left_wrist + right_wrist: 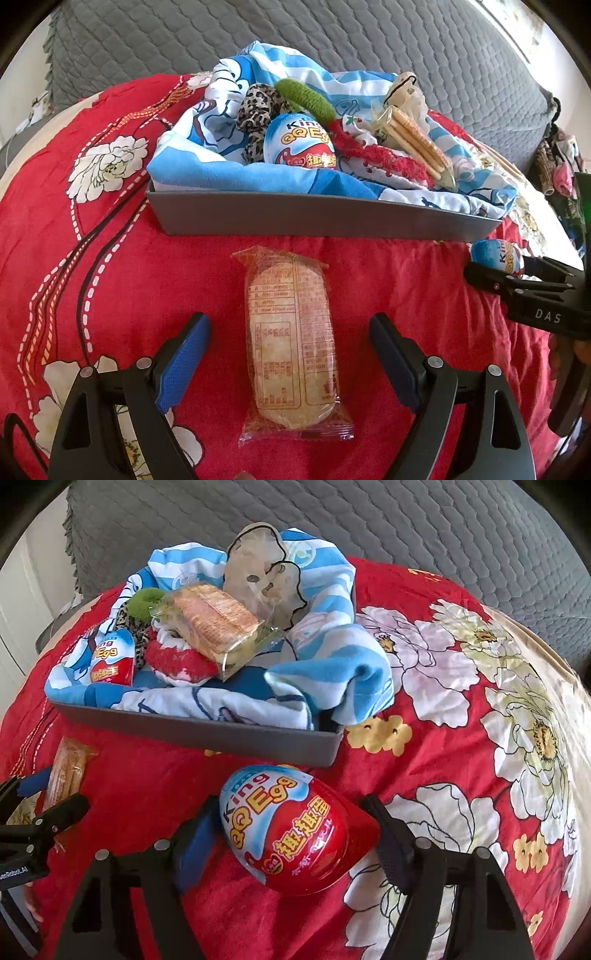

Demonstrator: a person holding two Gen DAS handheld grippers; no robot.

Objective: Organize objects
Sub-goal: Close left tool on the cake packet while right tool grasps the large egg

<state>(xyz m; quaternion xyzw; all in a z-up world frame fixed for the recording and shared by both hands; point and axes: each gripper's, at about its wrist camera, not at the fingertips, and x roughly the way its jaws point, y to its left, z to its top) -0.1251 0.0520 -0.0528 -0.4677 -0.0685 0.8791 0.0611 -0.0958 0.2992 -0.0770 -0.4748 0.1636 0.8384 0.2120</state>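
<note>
On the bed, my left gripper (pixel 290 354) stands spread around the wrapped cake (pixel 291 343), touching nothing. My right gripper (pixel 291 834) brackets the loose toy egg (pixel 288 827), pads near its sides, no firm pinch visible. I judge both picks are starting; next, squeeze, then lift to the grey tray (pixel 325 218). I count two eggs, one inside the tray (pixel 299 142), and one cracker pack (pixel 413 144).

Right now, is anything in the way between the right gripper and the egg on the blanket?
No. The egg already lies between the right gripper's fingers, nothing else there. Its way to the tray looks clear too, though the tray is already crowded.
</note>
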